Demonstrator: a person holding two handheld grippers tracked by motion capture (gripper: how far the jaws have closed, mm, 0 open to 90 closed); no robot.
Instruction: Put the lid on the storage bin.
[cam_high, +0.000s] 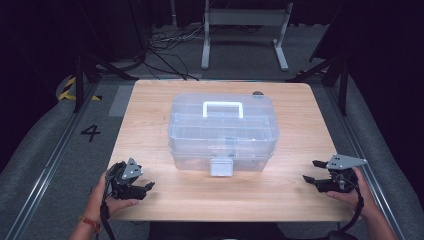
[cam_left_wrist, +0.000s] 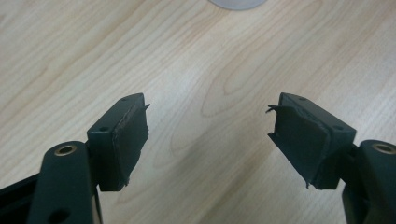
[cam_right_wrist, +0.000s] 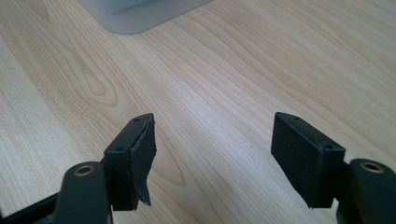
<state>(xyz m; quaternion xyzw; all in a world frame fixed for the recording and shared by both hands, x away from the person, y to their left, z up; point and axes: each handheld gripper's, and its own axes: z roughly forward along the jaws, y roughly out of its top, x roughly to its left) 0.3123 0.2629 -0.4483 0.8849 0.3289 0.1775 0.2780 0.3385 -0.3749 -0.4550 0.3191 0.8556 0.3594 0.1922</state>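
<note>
A clear plastic storage box (cam_high: 222, 132) with a white carry handle (cam_high: 223, 108) and a front latch (cam_high: 221, 167) stands shut in the middle of the wooden table (cam_high: 150, 115). My left gripper (cam_high: 149, 186) rests near the table's front left corner, held in a hand, jaws open and empty (cam_left_wrist: 208, 126). My right gripper (cam_high: 311, 171) sits near the front right corner, also open with nothing between its jaws (cam_right_wrist: 212, 140). Both point inward toward the box. A corner of the box (cam_right_wrist: 140, 14) shows at the top of the right gripper view.
Bare wood lies on both sides of the box and in front of it. A small dark object (cam_high: 258, 93) sits at the table's far edge behind the box. Beyond the table are a white frame (cam_high: 245, 30), cables and grey floor.
</note>
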